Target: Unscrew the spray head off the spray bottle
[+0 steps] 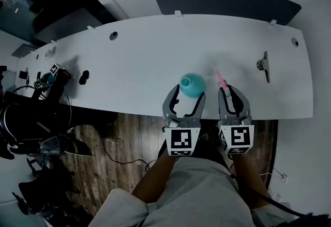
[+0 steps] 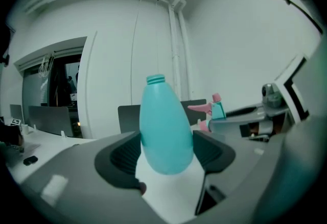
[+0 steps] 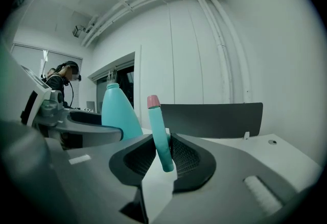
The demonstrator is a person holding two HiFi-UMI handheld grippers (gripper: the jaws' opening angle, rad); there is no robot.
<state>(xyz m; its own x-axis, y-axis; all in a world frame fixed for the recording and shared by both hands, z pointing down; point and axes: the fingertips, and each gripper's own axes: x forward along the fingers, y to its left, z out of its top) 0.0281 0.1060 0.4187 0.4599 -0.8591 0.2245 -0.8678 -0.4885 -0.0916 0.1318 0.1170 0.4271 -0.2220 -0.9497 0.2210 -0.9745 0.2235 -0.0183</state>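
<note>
White and long, the tabletop (image 1: pixel 155 55) spans the room, with wood floor (image 1: pixel 129 135) showing below its near edge. Over that near edge, right of its middle, the teal spray bottle (image 1: pixel 192 85) stands upright in the left gripper (image 1: pixel 187 92), whose jaws clamp its body from both sides; its threaded neck is bare. Just beside it on the right, and apart from it, the teal-and-pink spray head (image 1: pixel 222 84) is pinched by its stem between the right gripper's (image 1: pixel 228 91) jaws. Further right, near the tabletop's right end, lies a small metal clip (image 1: pixel 264 64); toward the left end sits a small black object (image 1: pixel 84 77). Beyond the far edge stands a dark chair back (image 1: pixel 227 3). At the far left of the right gripper view is a person wearing a headset (image 3: pixel 64 80).
</note>
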